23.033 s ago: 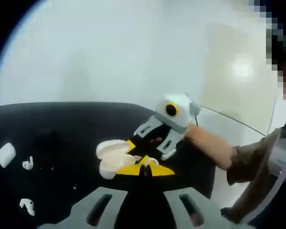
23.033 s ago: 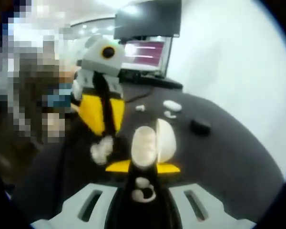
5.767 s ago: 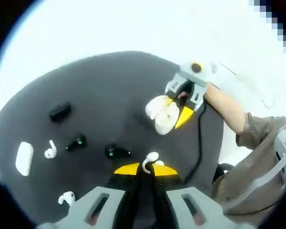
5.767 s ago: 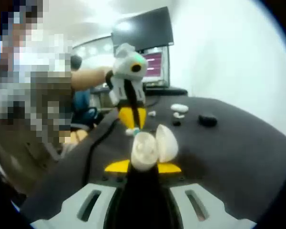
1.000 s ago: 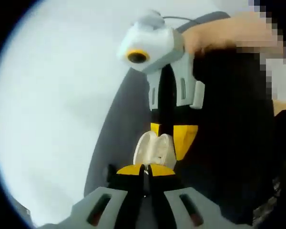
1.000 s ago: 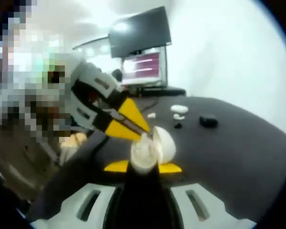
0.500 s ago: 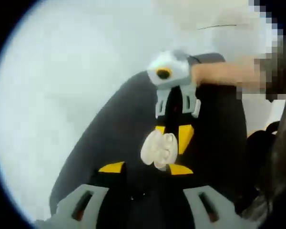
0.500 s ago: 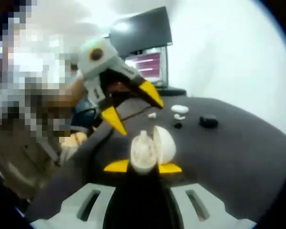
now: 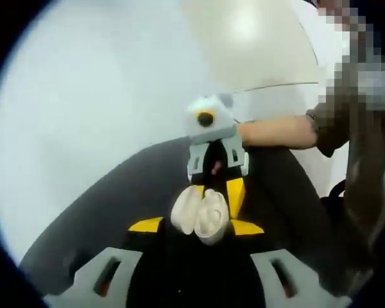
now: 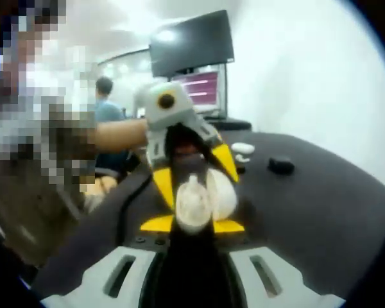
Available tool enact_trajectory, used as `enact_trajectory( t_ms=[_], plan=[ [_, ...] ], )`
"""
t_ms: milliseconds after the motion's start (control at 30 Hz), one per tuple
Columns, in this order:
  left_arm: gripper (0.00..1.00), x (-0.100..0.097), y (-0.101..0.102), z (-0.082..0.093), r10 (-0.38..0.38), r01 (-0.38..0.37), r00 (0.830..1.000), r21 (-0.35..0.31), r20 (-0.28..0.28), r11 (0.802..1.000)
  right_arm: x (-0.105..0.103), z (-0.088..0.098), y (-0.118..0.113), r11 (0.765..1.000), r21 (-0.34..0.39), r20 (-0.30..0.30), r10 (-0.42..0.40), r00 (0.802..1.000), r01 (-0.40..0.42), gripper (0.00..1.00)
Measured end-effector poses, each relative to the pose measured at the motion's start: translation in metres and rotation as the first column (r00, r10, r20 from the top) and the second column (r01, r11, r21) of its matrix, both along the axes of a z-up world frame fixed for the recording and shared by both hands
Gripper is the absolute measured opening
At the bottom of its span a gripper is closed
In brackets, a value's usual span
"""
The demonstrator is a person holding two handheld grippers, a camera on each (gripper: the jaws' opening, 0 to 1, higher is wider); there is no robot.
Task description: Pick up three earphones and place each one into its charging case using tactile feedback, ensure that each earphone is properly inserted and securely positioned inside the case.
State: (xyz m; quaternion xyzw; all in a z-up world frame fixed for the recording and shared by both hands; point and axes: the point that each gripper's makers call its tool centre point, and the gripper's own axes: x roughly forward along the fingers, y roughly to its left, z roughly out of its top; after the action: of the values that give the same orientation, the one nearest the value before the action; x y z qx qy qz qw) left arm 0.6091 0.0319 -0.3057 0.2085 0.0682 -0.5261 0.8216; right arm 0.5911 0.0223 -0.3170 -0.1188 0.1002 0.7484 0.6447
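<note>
My right gripper (image 10: 194, 224) is shut on a white charging case (image 10: 196, 200), which it holds upright with the lid (image 10: 222, 191) swung open. A white earphone top (image 10: 193, 186) pokes up from the case's lower half. My left gripper (image 10: 194, 174) comes in from the left, open, one yellow fingertip (image 10: 163, 185) on each side of the case and apart from it. In the left gripper view the open left gripper (image 9: 196, 226) frames the same case (image 9: 199, 212), with the right gripper (image 9: 213, 192) behind it, held by a person's arm (image 9: 276, 131).
Far across the black table (image 10: 308, 205) lie another white case (image 10: 242, 147), a loose white earphone (image 10: 242, 158), a black case (image 10: 281, 165) and a small black piece (image 10: 239, 169). A monitor (image 10: 192, 45) and a lit screen (image 10: 202, 86) stand behind; a person (image 10: 106, 102) sits beyond.
The left gripper, shut at the case's mouth a second ago, has opened, drawn back, then turned so its jaws straddle the case. The right gripper has kept hold of the case.
</note>
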Motion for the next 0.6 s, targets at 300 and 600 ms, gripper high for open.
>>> enact_trajectory(
  t_ms=[300,600],
  plan=[
    [0.33,-0.008,-0.009,0.011,-0.063,0.078,0.991,-0.122,0.119,0.989,0.002,-0.001,-0.001,1.000,-0.012,-0.082,-0.024,0.996,0.023,0.21],
    [0.19,-0.017,-0.007,0.019,-0.100,0.116,0.991,-0.211,0.084,0.971,0.000,0.001,-0.003,0.999,-0.007,-0.099,-0.033,0.995,0.032,0.21]
  ],
)
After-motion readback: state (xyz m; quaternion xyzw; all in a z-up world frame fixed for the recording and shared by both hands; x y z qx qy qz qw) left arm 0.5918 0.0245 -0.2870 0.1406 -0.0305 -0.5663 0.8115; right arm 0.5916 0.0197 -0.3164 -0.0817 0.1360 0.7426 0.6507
